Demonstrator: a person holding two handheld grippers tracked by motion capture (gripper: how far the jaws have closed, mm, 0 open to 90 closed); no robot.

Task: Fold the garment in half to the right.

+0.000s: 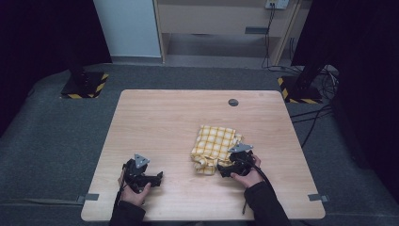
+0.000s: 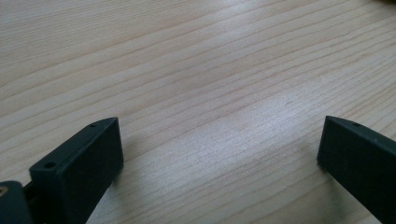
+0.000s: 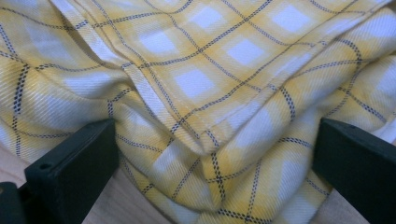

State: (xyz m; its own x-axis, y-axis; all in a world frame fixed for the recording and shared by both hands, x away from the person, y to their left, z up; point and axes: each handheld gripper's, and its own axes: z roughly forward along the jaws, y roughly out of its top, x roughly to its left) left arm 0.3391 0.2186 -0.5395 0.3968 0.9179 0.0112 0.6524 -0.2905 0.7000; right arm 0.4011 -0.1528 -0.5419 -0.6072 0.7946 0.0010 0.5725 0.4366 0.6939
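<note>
Spreading wide, both grippers' fingers: right gripper [image 3: 215, 154] straddles bunched cloth [image 3: 210, 79], folds hidden.

Left gripper [image 1: 157, 178] sat low near the person's side, jaws spread wide, pointing right. Right gripper [image 1: 221, 169] pointed left, jaws also wide apart. Left hand [image 1: 134, 190] and right hand [image 1: 249, 175] each gripped from behind; dark sleeves came in from the bottom.

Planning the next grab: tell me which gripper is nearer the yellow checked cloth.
Right. The right gripper sits at the cloth, its open jaws flanking a fold; the left gripper rests apart on bare table.
</note>
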